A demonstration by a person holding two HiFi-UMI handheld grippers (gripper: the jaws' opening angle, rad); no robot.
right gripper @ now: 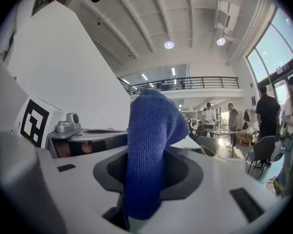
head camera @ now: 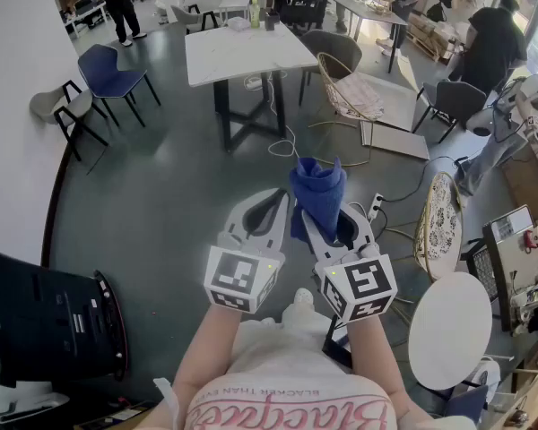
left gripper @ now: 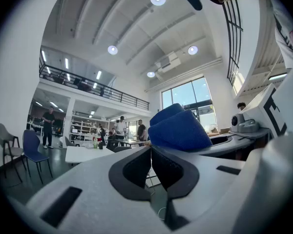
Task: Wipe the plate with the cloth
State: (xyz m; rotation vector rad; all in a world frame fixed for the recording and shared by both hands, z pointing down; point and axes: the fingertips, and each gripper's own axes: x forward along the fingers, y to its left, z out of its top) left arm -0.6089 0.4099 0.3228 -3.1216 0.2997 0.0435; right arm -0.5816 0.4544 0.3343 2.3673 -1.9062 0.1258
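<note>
Currently the right gripper [right gripper: 147, 172] is clamped on the blue cloth [right gripper: 151, 140], which stands bunched above its jaws, evidently kept ready for wiping. Just beside it, the left gripper [left gripper: 150, 152] has its jaws pressed together on nothing. No plate is identifiable ahead of either gripper, so wiping appears not yet begun.

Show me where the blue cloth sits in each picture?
Head view: the blue cloth is at centre, gripped in the right claw.
Left gripper view: the cloth is right of centre, beyond the shut left claw.
Right gripper view: the cloth is dead centre, between that claw's jaws.
Shared landmark: the white table behind it.
</note>
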